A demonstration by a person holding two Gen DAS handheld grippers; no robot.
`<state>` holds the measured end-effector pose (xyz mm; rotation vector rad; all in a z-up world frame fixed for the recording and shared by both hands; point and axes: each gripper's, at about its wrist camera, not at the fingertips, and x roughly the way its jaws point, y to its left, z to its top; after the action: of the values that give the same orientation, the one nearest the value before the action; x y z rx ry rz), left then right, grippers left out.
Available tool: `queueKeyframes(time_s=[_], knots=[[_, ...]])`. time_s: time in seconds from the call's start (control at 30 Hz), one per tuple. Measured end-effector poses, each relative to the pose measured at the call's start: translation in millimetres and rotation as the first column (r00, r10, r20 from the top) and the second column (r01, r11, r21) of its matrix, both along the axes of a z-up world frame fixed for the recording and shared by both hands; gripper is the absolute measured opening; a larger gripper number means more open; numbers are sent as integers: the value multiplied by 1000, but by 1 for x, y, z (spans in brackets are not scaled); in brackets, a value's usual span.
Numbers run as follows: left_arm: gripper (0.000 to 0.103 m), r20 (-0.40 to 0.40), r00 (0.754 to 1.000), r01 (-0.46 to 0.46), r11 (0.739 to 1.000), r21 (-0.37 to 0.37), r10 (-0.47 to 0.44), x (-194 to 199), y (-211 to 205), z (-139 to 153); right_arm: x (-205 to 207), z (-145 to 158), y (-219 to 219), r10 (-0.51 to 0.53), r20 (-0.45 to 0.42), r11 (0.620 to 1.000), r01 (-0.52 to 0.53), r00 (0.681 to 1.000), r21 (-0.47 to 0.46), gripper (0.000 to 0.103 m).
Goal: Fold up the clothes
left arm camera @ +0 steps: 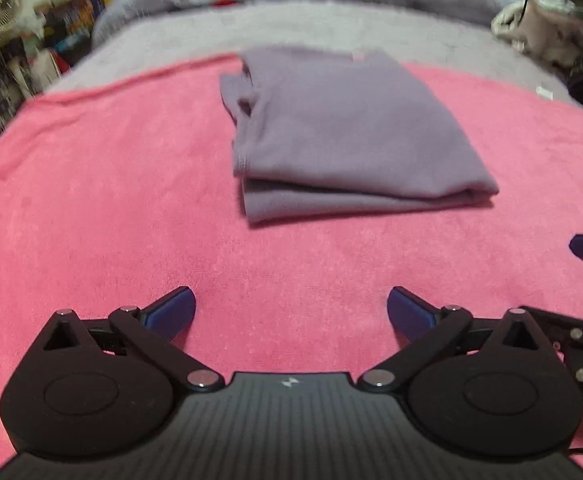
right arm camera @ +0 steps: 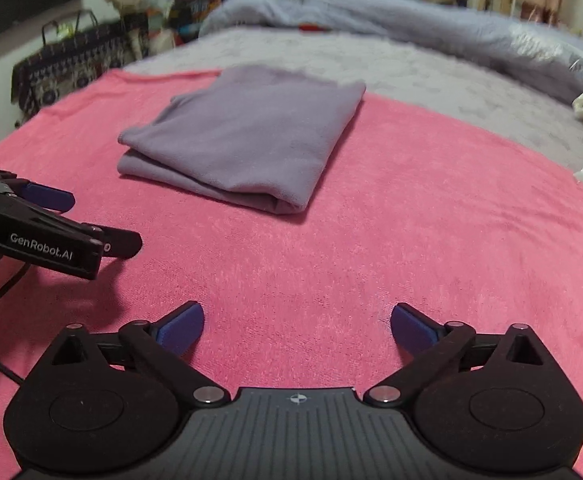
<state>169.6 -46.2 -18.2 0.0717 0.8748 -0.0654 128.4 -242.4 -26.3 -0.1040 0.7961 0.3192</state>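
The folded purple garment (left arm camera: pixel 347 128) looks like soft knit cloth, probably a top: light, limp, and likely to slump or slide open if lifted by a single layer. Its nap looks matte rather than slick, so I would expect the blue pads to hold it well once they pinch through the whole stack. The best places to take hold, as I judge it, are the two corners of the near edge, where the layers show as stacked lips, or the thick rounded fold at the corner nearest the right gripper's line; a grip on only the top lip would peel the fold apart.

The garment is a muted lilac-grey, folded into a compact rectangle of several layers, with a stitched hem visible along one side and a bunched, sleeve-like tuck at the far corner in the left wrist view. Its top is smooth and fairly flat.

It lies on a pink towel (left arm camera: pixel 91 184) spread over a bed (right arm camera: pixel 431 68), ahead of both sets of jaws and well beyond their tips. From the left gripper (left arm camera: pixel 291 312) it sits forward and slightly right of the gap; from the right gripper (right arm camera: pixel 297 328) it sits forward and left.

Both sets of jaws are spread wide with nothing but towel between them. The left gripper's fingers also show at the left edge of the right wrist view, short of the garment.
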Motion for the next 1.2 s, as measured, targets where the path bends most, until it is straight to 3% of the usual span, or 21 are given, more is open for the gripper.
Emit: queueKeyframes(time_s=[0.1,0.17,0.5,1.2], knots=[[103,115,993,-16,1000,-4,17,-17,-2,-9,-11,-10,-7,-11,82,999,7,997,53,103],[103,165,986,-24,1000,7,23,-26,-4,-11,-9,-10,-5,-17,87,998,12,996,57,103],[103,159,985,-65,998,-6,65,-27,-2,-11,-29,-10,7,-93,159,995,99,983,-33,103],[103,165,984,-64,998,-9,65,-22,0,-17,-28,-16,4,-120,153,992,122,981,-5,103]])
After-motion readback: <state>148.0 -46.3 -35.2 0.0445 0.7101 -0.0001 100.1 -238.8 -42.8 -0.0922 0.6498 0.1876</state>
